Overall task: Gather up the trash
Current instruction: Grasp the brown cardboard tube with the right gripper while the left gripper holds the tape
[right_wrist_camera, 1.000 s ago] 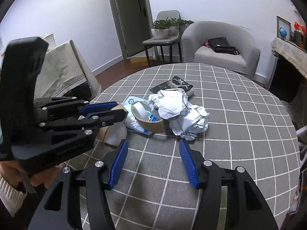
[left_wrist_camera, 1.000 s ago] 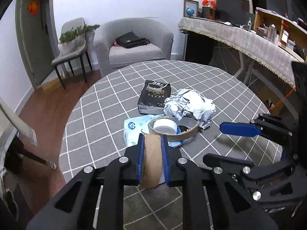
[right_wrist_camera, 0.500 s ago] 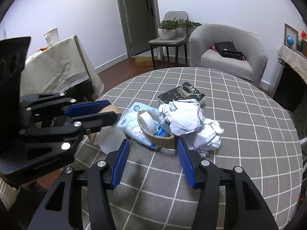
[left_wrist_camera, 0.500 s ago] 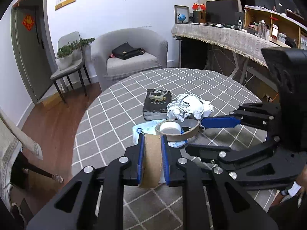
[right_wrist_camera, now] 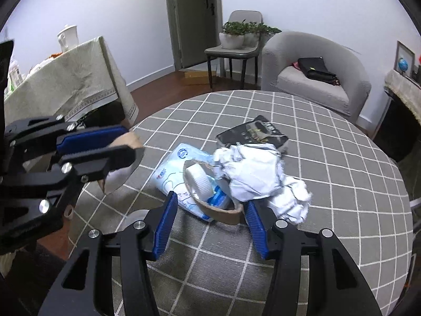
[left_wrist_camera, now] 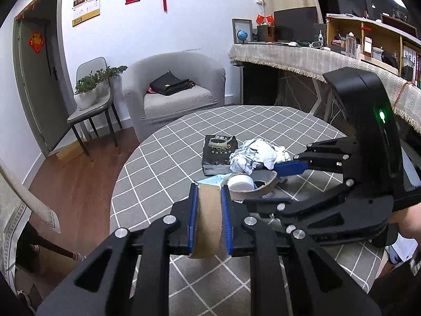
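Note:
My left gripper (left_wrist_camera: 209,192) is shut on a brown paper bag (left_wrist_camera: 208,221), held above the table's near edge; it shows at the left of the right wrist view (right_wrist_camera: 105,144). My right gripper (right_wrist_camera: 210,218) is open, its blue pads on either side of a torn brown cardboard ring (right_wrist_camera: 223,212) with a white lid (right_wrist_camera: 198,180) in it. Behind lie crumpled white paper (right_wrist_camera: 257,179), a blue-and-white plastic packet (right_wrist_camera: 179,163) and a black packet (right_wrist_camera: 252,131). The right gripper crosses the left wrist view (left_wrist_camera: 289,169).
The trash lies on a round table with a grey checked cloth (right_wrist_camera: 342,184). Behind it stand a grey armchair (left_wrist_camera: 176,92) with a black bag, a chair with plants (left_wrist_camera: 89,100), and a cloth-covered counter (left_wrist_camera: 302,58). Another covered table (right_wrist_camera: 65,79) stands left.
My right gripper has moved forward and now brackets the cardboard ring. My left gripper has pulled back and up with the paper bag still in it.

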### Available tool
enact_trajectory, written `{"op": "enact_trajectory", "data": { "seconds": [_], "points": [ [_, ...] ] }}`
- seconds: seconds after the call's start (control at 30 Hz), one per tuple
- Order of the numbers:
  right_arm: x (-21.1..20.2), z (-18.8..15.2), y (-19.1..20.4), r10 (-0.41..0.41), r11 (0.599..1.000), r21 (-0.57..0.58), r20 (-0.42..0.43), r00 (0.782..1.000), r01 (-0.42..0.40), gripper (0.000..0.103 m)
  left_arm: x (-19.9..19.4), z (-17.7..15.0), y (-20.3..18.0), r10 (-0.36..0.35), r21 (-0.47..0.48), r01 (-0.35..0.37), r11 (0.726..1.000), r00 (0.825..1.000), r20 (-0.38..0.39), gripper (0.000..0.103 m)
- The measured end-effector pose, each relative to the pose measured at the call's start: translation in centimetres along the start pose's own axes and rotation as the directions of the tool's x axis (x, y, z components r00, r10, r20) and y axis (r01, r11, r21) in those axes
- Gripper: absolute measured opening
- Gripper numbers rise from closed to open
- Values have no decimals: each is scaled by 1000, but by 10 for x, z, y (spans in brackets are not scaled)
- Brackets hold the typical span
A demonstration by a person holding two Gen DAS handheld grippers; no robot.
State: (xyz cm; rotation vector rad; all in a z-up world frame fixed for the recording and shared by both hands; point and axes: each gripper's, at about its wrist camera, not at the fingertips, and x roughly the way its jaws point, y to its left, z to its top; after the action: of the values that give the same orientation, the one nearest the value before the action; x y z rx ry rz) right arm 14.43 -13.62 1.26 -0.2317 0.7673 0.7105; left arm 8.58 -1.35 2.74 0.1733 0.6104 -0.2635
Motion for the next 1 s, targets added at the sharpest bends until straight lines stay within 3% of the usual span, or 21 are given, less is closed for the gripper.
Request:
{"op": "enact_trajectory", "data": {
  "seconds": [0.07,0.2,1.0],
  "points": [
    [1,0,6,3,1000,-28,-8,1000,-3,36,1,1,1,-1,-1,1,1000,1000,1,19],
    [-1,-1,12,-20,998,-64,-1,1000,20,28,3,3,1,-3,-4,3,1000,1000,2,19],
    [-28,19,23,-11,999,-49,96,995,16,24,-7,-3,19,7,-39,-7,999,1000,11,19]
  ]
}}
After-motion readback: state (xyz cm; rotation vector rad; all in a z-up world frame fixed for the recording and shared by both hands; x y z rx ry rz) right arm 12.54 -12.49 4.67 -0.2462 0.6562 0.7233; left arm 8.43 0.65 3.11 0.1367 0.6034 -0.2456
